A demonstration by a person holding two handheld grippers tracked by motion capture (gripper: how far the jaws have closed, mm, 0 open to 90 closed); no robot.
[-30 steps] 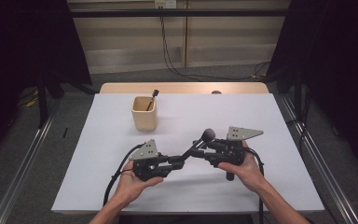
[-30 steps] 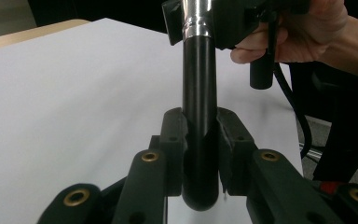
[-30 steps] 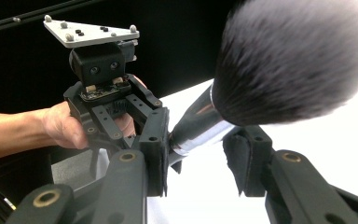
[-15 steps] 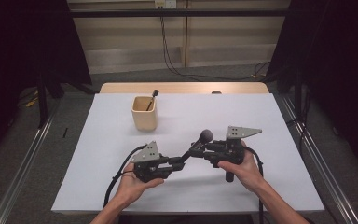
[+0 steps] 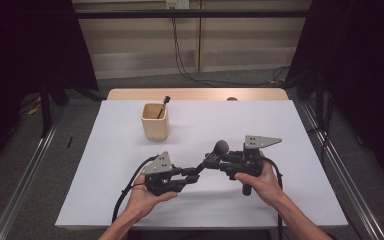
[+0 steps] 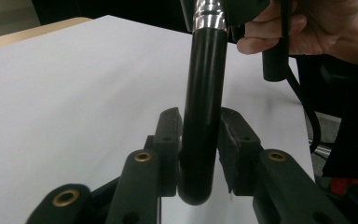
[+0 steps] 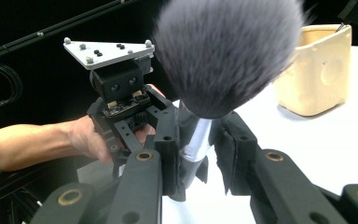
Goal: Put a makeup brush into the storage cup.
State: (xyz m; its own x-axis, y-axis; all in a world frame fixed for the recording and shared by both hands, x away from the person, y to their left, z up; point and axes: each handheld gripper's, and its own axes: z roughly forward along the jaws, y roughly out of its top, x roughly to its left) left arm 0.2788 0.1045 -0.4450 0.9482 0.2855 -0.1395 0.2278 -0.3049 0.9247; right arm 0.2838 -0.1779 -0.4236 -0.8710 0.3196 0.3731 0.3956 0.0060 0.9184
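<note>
High view: white-topped counter (image 5: 290, 125), both grippers held near the front centre. Left gripper (image 5: 194, 172) pointed right, right gripper (image 5: 220, 161) pointed left, tips almost meeting. A makeup brush (image 5: 215, 153) ran between them, dark bristle head up at the right gripper end, handle slanting down-left into the left gripper. Beige cup (image 5: 154, 121) stood farther back on the left, well apart from the grippers, with a thin dark stick (image 5: 163, 106) leaning out of it. Left gripper view: jaws of the left gripper (image 6: 199, 140) narrow around the brush's black handle (image 6: 204, 107), near the rounded butt end; left jaw looked to be in contact, right jaw just beside it, so full clamp not certain. Silver ferrule (image 6: 209, 13) at the top, and the person's right hand (image 6: 307, 28) behind it. Right gripper view: jaws of the right gripper (image 7: 198, 140) sat either side of the silver ferrule (image 7: 195, 140) below the big grey bristle head (image 7: 226, 51); left jaw against it, a gap visible at the right jaw. Left hand (image 7: 88, 135) with its gripper behind, cup (image 7: 314, 70) on the far right.
</note>
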